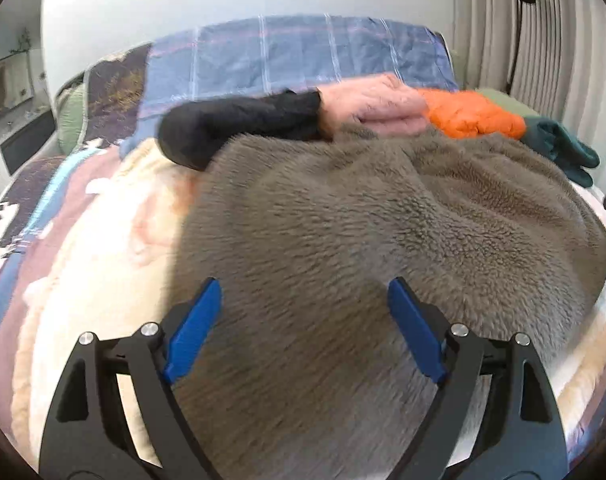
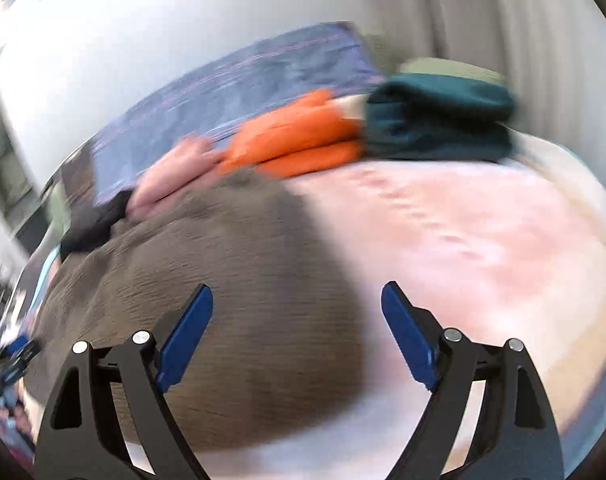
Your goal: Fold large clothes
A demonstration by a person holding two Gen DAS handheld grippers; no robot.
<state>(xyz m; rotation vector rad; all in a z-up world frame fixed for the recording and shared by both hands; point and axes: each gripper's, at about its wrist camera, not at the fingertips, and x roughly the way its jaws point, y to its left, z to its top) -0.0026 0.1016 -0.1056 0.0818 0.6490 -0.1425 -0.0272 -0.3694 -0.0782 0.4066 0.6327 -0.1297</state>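
A large grey-brown fleece garment (image 1: 383,232) lies spread over the bed, filling most of the left wrist view. My left gripper (image 1: 305,294) hovers over its near part, jaws wide apart with nothing between the blue pads. In the blurred right wrist view the same fleece (image 2: 207,280) lies to the left, its right edge running down under my right gripper (image 2: 297,298). That gripper is open too and holds nothing. A black sleeve-like piece (image 1: 239,124) lies at the fleece's far left edge.
Folded clothes line the far side of the bed: pink (image 1: 375,108), orange (image 1: 471,114) and dark teal (image 1: 563,146). A blue plaid pillow (image 1: 295,56) sits behind them. A pale pink blanket (image 2: 463,232) covers the bed on the right. Curtains (image 1: 503,28) hang at the back right.
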